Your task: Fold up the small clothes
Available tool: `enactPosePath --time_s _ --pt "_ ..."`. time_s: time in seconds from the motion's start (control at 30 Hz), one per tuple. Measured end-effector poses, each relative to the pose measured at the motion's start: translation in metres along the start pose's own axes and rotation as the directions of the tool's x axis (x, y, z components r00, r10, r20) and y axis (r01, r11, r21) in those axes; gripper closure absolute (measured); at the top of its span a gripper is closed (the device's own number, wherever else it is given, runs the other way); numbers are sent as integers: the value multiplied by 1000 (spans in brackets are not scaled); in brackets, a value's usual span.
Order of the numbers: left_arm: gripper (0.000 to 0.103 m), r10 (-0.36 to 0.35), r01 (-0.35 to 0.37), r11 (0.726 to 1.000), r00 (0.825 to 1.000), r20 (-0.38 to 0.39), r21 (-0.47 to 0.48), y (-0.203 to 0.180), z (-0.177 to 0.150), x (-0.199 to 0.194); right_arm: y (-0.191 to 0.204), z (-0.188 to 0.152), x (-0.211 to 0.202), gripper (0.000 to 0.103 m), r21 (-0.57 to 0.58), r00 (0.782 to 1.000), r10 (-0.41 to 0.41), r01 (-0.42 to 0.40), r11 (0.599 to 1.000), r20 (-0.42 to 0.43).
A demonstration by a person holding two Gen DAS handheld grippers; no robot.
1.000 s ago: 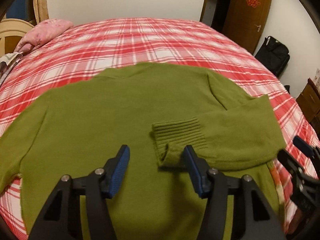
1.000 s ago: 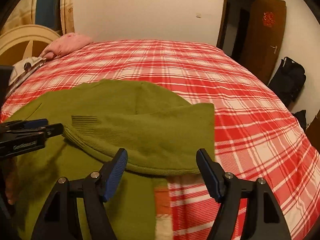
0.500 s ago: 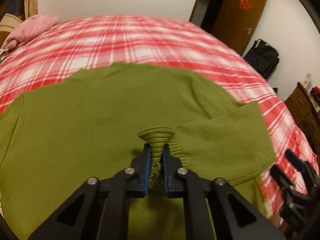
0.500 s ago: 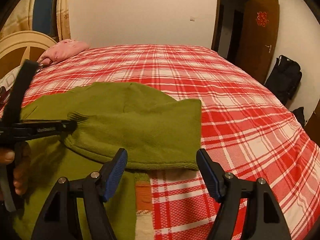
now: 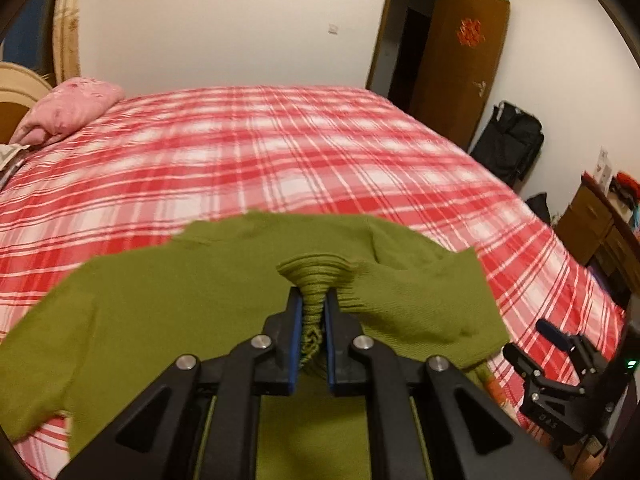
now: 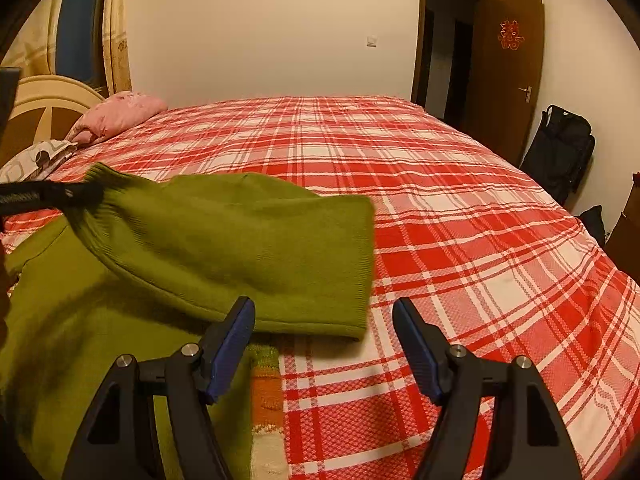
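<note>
An olive-green knitted sweater lies spread on the red-and-white plaid bed. Its right sleeve is folded across the body. My left gripper is shut on the ribbed cuff of that sleeve and holds it lifted off the sweater. In the right wrist view the raised sleeve stretches from the left gripper at the left edge down to its fold near my right gripper. The right gripper hangs open just above the sleeve's folded edge, with nothing between its fingers.
A pink pillow and a beige headboard are at the bed's far left. An open brown door and a black bag stand to the right. A wooden dresser is at the right edge. A striped cloth peeks from under the sweater.
My left gripper closed on the sleeve cuff and then lifted it off the sweater, raising the sleeve. The right gripper stayed open and shifted slightly sideways by the sleeve's fold.
</note>
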State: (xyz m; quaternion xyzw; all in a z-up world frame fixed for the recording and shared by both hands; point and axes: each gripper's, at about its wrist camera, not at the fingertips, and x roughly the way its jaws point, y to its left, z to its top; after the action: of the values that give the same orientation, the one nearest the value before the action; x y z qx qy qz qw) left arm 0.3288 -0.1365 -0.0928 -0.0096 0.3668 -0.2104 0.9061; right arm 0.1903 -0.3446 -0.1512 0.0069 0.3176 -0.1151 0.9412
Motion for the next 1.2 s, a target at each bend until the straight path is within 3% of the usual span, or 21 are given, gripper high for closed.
enactPosePath --time_s 0.27,0.77,1.07,1.2 --pt "93 69 -67 995 998 13 -74 53 -2 -22 4 -4 2 31 -10 1000 2 -2 1000 -5" --pt "93 164 -177 961 983 -80 -214 135 -50 1 15 -10 12 31 -52 999 12 -14 999 -46" --pt "92 167 -194 961 976 -141 -200 141 -59 24 33 -3 23 31 -120 995 31 -43 992 -99" --pt "91 178 -202 961 974 -137 -187 139 -59 22 57 15 43 31 -238 994 -60 37 970 -91"
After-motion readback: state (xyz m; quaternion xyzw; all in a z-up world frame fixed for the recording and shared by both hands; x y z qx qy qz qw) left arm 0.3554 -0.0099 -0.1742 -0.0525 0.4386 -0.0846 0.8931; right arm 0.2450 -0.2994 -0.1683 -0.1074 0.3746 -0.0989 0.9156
